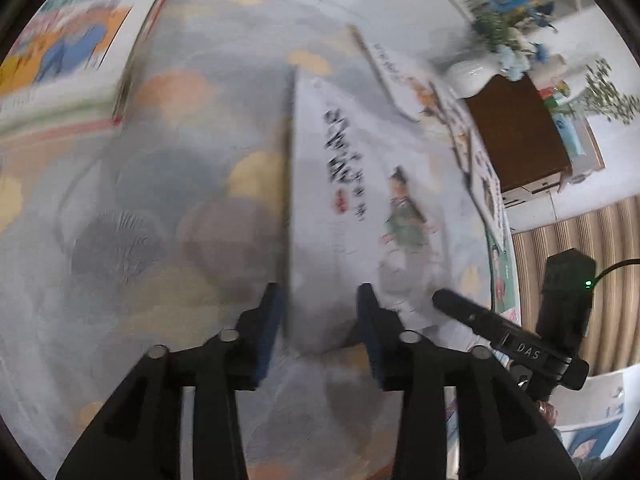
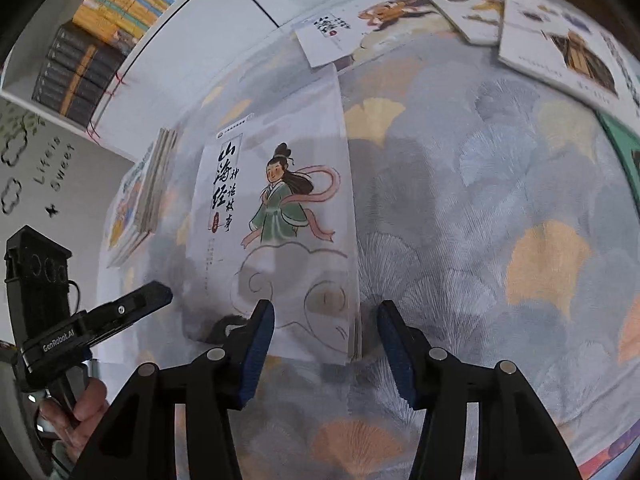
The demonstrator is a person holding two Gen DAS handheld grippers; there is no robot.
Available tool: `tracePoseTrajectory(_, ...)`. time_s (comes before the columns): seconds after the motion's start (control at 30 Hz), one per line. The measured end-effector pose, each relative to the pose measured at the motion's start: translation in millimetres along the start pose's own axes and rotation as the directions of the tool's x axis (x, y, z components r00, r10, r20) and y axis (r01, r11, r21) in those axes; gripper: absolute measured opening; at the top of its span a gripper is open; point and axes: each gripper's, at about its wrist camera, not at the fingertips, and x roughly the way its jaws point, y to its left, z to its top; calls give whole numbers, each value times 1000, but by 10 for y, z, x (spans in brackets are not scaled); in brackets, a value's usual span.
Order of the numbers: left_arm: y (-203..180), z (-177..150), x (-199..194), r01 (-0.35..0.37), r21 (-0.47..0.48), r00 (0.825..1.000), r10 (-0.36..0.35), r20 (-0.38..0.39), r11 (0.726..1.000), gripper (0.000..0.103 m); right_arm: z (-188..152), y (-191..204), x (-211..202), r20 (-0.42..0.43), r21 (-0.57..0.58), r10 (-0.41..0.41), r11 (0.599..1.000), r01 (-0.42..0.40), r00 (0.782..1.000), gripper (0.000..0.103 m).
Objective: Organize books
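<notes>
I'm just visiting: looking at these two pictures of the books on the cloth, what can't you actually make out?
- Left wrist view: motion blur smears the title on the green-robed-figure book.
- Left wrist view: the book stack is blurred and cut by the edge.
- Right wrist view: the shelf books are too small to read.
- Both views: whether the left gripper grips the book is unclear.

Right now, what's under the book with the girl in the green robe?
The book lies on the leaf-patterned tablecloth, which shows on all sides. Whatever is directly beneath its cover is hidden. The right gripper straddles its near edge.
</notes>
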Motion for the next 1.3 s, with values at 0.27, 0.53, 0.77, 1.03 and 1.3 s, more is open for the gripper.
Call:
tracePoseTrajectory(0.27, 133, -122, 151, 368, -166, 928, -373, -1, 915, 24, 8, 50, 43, 3, -26, -4, 1000, 4, 1000, 54)
tracePoseTrajectory(0.53, -279, -2, 252, 207, -67, 978, -207, 14, 976, 7, 76, -314, 9, 1, 144, 190, 971, -188, 982, 54)
tracePoseTrajectory(0.77, -130, 205, 160, 493, -247, 869, -487, 90, 834, 7, 94, -614, 9, -6, 312, 384, 878, -363, 923, 59)
tracePoseTrajectory(1.03, 12, 247, 227, 540, -349, 835, -540, 108, 766, 7, 215, -583, 225, 84, 386, 537, 759, -524, 839, 46)
tracePoseTrajectory(1.3, -364, 283, 10, 235, -54, 971, -231, 60, 971, 7, 470, -25, 62, 22, 104, 266, 958, -266, 964, 25)
